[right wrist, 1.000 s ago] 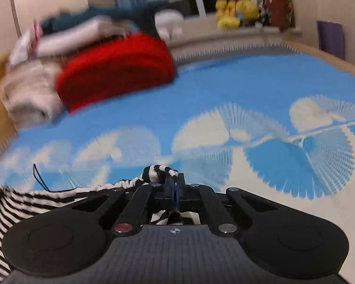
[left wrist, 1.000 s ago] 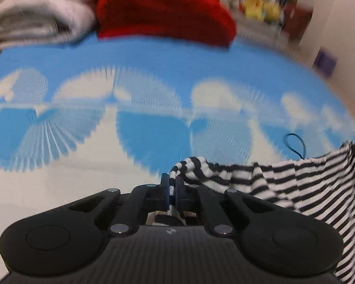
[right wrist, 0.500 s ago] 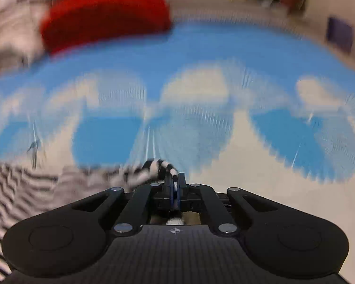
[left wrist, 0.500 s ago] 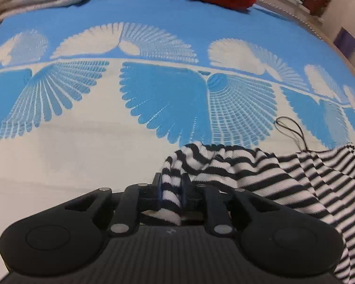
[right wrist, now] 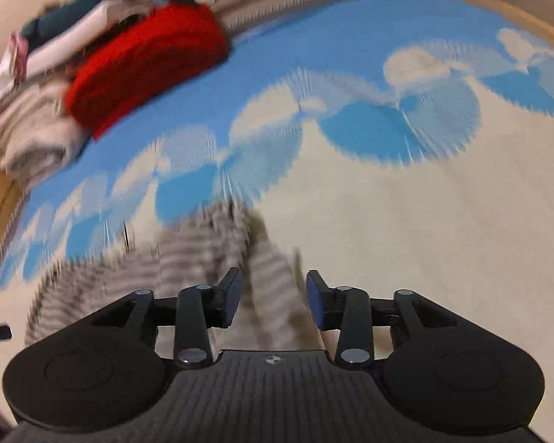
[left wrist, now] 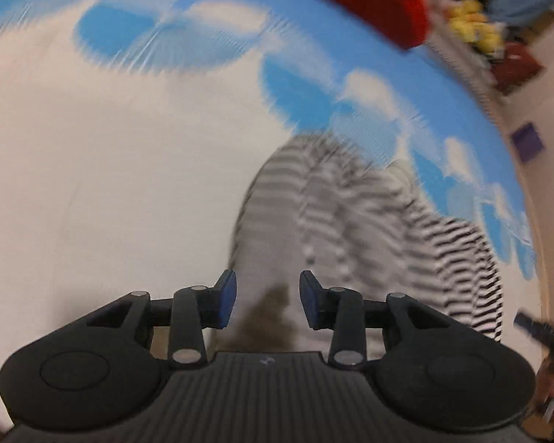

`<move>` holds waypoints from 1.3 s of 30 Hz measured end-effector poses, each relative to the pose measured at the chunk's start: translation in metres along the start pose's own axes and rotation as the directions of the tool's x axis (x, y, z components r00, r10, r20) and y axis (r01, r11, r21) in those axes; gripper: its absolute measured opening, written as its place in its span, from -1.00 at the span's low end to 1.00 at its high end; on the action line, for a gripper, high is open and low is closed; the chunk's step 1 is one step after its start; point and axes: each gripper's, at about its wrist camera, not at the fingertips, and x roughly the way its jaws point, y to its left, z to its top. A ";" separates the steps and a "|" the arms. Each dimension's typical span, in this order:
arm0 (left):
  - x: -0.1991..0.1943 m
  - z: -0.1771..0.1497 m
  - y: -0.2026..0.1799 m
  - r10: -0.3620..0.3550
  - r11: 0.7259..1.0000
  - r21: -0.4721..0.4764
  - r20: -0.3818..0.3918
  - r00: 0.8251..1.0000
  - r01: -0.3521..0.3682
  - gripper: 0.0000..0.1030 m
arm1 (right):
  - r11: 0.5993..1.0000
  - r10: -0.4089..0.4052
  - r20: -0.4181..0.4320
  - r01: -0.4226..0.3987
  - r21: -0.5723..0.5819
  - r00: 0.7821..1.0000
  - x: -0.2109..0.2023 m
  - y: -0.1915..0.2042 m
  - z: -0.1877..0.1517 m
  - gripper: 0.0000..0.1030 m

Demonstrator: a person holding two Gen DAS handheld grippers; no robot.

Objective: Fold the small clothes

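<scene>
The left gripper [left wrist: 264, 301] is standing with its jaws spread wide, the blue pads [left wrist: 228, 295] facing each other across a clear gap and gripping nothing. The right gripper [right wrist: 273, 301] is showing the same condition: jaws parted wide, nothing pinched between its dark blue pads [right wrist: 315, 302].

The striped garment [left wrist: 351, 229] is lying on the bedspread [left wrist: 110, 166] directly ahead of both grippers. In the left wrist view it is spreading from the gap between the fingers toward the right; in the right wrist view the same garment [right wrist: 188, 258] is spreading from the finger gap toward the left. It is a soft knit in narrow black and white stripes, lying in rounded folds. Motion blur is smearing the stripes, so whether either gripper is touching the fabric cannot be determined.

The bedspread is a flat woven cloth, cream in the near part, printed with blue and white fan shapes farther away. A thick red folded textile [right wrist: 147, 59] is resting at its far edge, just beside a stack of pale folded cloth [right wrist: 29, 133].
</scene>
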 end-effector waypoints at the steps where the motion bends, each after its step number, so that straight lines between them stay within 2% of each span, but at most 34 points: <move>1: 0.002 -0.006 0.002 0.025 1.000 -0.011 -0.024 0.999 -0.025 -0.21 | 1.000 0.004 -0.047 -0.003 0.006 0.999 0.002 -0.004 -0.008 -0.20; 3: 0.004 -0.017 0.001 0.048 0.999 0.019 -0.044 0.998 -0.048 -0.19 | 1.000 0.012 -0.124 -0.013 -0.006 0.992 0.008 -0.007 -0.019 -0.20; 5: 0.009 -0.023 0.002 0.066 0.997 0.039 -0.071 0.995 -0.063 -0.19 | 0.998 -0.015 -0.154 0.006 -0.056 0.988 0.011 -0.002 -0.027 -0.18; 9: 0.025 -0.026 0.015 0.072 0.997 0.026 -0.134 0.988 -0.069 -0.16 | 0.997 -0.026 -0.195 0.011 -0.080 0.980 0.016 0.002 -0.037 -0.09; 15: 0.037 -0.031 0.012 0.003 1.000 0.025 -0.176 0.984 0.001 -0.16 | 1.000 0.000 -0.210 -0.006 -0.029 0.978 0.021 -0.005 -0.038 -0.08; 17: 0.039 -0.031 0.005 0.017 0.998 0.063 -0.175 0.984 -0.006 -0.23 | 0.999 -0.018 -0.222 0.007 -0.051 0.975 0.023 -0.002 -0.040 -0.08; 18: 0.039 -0.032 0.003 0.024 0.997 0.082 -0.168 0.985 -0.010 -0.57 | 0.997 -0.025 -0.226 0.009 -0.072 0.974 0.024 0.001 -0.041 -0.08; 19: 0.039 -0.032 0.002 0.017 0.995 0.096 -0.166 0.986 -0.001 -0.94 | 0.996 -0.024 -0.225 0.004 -0.092 0.974 0.023 0.003 -0.041 -0.30; 20: 0.035 -0.032 0.000 0.005 0.994 0.109 -0.149 0.989 0.012 -0.95 | 0.994 -0.012 -0.221 -0.013 -0.113 0.975 0.022 0.005 -0.041 -0.74; 21: 0.030 -0.030 -0.001 0.000 0.993 0.120 -0.123 0.992 0.015 -0.95 | 0.992 -0.008 -0.202 -0.019 -0.128 0.979 0.017 0.007 -0.038 -0.88; 23: 0.006 -0.026 0.003 -0.046 0.993 0.109 -0.019 0.999 0.048 -0.96 | 0.995 -0.003 -0.116 -0.008 -0.096 0.993 -0.001 0.005 -0.028 -0.92; 25: -0.021 -0.023 0.014 -0.131 0.990 0.069 0.091 0.987 0.125 -0.96 | 0.994 0.087 0.033 -0.089 0.059 0.996 -0.034 -0.014 -0.013 -0.93; 26: -0.028 -0.025 0.018 -0.127 0.990 0.072 0.116 0.985 0.119 -0.96 | 0.989 0.096 0.089 -0.105 0.105 0.991 -0.049 -0.023 -0.010 -0.94; 27: -0.029 -0.028 0.020 -0.089 0.993 0.081 0.110 0.990 0.080 -0.96 | 0.991 0.073 0.092 -0.083 0.104 0.993 -0.053 -0.027 -0.011 -0.94; 29: -0.013 -0.033 0.028 -0.013 0.998 0.069 0.014 1.000 0.012 -0.96 | 0.997 0.008 0.012 -0.009 0.081 1.000 -0.044 -0.030 -0.018 -0.94; 30: -0.001 -0.035 0.030 0.020 0.997 0.077 -0.050 0.999 -0.016 -0.96 | 0.998 -0.019 -0.044 0.022 0.064 0.999 -0.035 -0.030 -0.023 -0.94; 32: 0.014 -0.040 0.024 0.077 0.989 0.133 -0.125 0.989 -0.060 -0.96 | 0.996 -0.085 -0.150 0.086 -0.003 0.985 -0.015 -0.024 -0.031 -0.94; 33: 0.017 -0.042 0.020 0.099 0.984 0.160 -0.134 0.986 -0.077 -0.95 | 0.992 -0.124 -0.187 0.117 -0.049 0.974 -0.006 -0.020 -0.036 -0.94; 35: 0.018 -0.043 0.018 0.116 0.982 0.162 -0.133 0.984 -0.094 -0.95 | 0.985 -0.171 -0.218 0.162 -0.060 0.961 0.002 -0.018 -0.039 -0.94; 37: 0.019 -0.042 0.018 0.125 0.983 0.149 -0.145 0.981 -0.103 -0.94 | 0.983 -0.182 -0.218 0.177 -0.043 0.959 0.002 -0.017 -0.038 -0.94; 39: 0.022 -0.041 0.019 0.169 0.977 0.154 -0.155 0.973 -0.145 -0.87 | 0.981 -0.192 -0.215 0.183 -0.064 0.957 0.001 -0.014 -0.036 -0.94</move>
